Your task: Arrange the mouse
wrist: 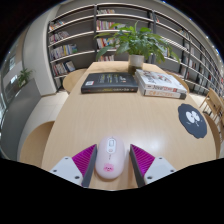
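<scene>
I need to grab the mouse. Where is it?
The mouse lies on the table between the open gripper, well short of the books.

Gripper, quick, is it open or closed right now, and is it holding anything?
Gripper: open; the white mouse sits on the table between its fingers, not visibly clamped.

The mouse (111, 157) is white and oval, with a pinkish tint on its rounded shell and a faint seam running down its middle from the wheel end. It lies flat on the pale wooden bench (110, 115), right way up, its long axis pointing straight ahead — nose away from the camera. It sits between the two magenta pads of the tongs (112, 160), with a narrow gap showing on each side, resting on the bench near its closest edge.
</scene>
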Demonstrator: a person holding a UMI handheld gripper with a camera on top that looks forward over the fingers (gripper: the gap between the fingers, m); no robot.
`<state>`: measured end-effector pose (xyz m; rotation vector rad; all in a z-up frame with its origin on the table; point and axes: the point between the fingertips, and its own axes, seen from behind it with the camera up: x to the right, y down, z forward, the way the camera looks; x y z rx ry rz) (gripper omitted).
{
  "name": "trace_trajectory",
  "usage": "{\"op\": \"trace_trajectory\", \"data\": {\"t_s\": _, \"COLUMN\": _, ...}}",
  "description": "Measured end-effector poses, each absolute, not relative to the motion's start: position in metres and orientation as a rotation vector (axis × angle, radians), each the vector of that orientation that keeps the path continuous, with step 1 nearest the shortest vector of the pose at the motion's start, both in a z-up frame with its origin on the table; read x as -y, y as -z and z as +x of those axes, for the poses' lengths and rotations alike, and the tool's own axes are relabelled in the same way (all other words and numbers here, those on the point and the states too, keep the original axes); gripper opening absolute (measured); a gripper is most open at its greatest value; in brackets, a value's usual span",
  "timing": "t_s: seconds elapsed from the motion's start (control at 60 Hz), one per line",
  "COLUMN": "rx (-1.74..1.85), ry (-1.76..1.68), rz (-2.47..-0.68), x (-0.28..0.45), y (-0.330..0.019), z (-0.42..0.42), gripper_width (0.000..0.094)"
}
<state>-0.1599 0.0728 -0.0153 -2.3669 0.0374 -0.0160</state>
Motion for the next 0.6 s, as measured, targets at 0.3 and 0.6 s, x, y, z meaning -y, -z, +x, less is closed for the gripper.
{"op": "trace_trajectory", "data": {"t_s": 0.3, "rx": -0.101, "ry": 0.006, "rz": -2.409, "x": -0.061, "y": 0.017, "z": -0.147, "gripper_width": 0.0354}}
{"op": "trace_trajectory", "data": {"t_s": 0.6, "rx": 0.12, "ry": -0.045, "rz": -2.266, "x": -0.097, "y": -0.117, "z": -0.107, "gripper_width": 0.0322}}
